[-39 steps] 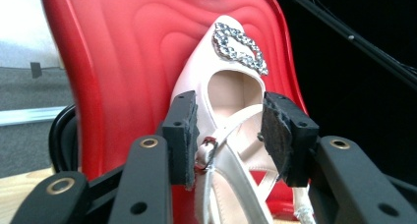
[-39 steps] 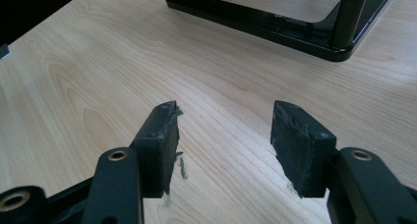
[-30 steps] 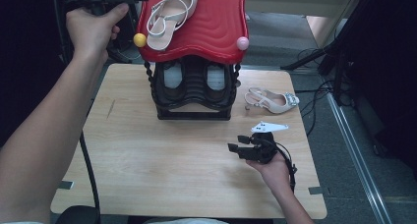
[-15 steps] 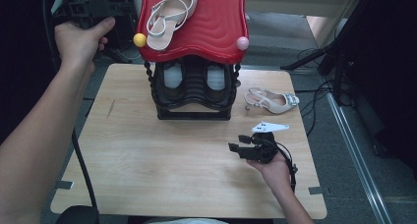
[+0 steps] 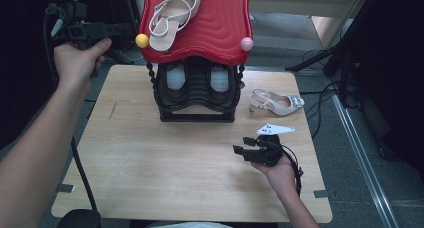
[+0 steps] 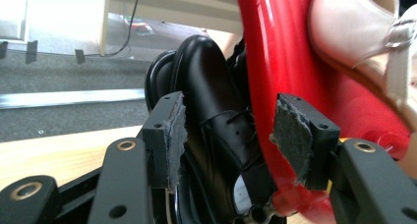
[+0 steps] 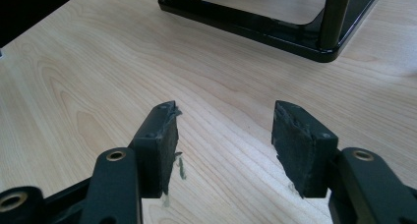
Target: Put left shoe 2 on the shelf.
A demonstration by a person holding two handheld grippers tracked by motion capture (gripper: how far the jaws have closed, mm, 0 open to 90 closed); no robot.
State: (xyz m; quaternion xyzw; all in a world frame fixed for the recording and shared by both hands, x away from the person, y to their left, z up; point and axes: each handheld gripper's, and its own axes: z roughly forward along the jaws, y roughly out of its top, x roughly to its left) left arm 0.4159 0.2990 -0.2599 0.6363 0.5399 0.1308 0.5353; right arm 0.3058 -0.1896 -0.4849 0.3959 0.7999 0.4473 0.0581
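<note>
A black two-tier shoe rack (image 5: pixel 197 115) stands at the table's back, topped by a wavy red shelf (image 5: pixel 220 23). One beige strappy sandal (image 5: pixel 172 13) lies on that red shelf. Its match (image 5: pixel 277 102) lies on the table to the right of the rack. A pair of black shoes (image 5: pixel 192 80) sits on the lower tier. My left gripper (image 5: pixel 122 29) hangs off the shelf's left end. Its jaws have just been opening and stand open (image 6: pixel 228 130), nothing pressed between them, with a black shoe (image 6: pixel 216 101) and the red shelf (image 6: pixel 275 52) beyond. My right gripper (image 5: pixel 241 151) rests open on the table (image 7: pixel 223 130).
A yellow ball (image 5: pixel 142 40) and a pink ball (image 5: pixel 246 43) cap the red shelf's front corners. The wooden table (image 5: pixel 150 163) is bare in front of the rack. Cables and stand legs (image 5: pixel 325 63) lie on the floor to the right.
My left hand and its gripper have drawn left and down, away from the sandal on the red shelf. The right gripper has stayed where it was.
</note>
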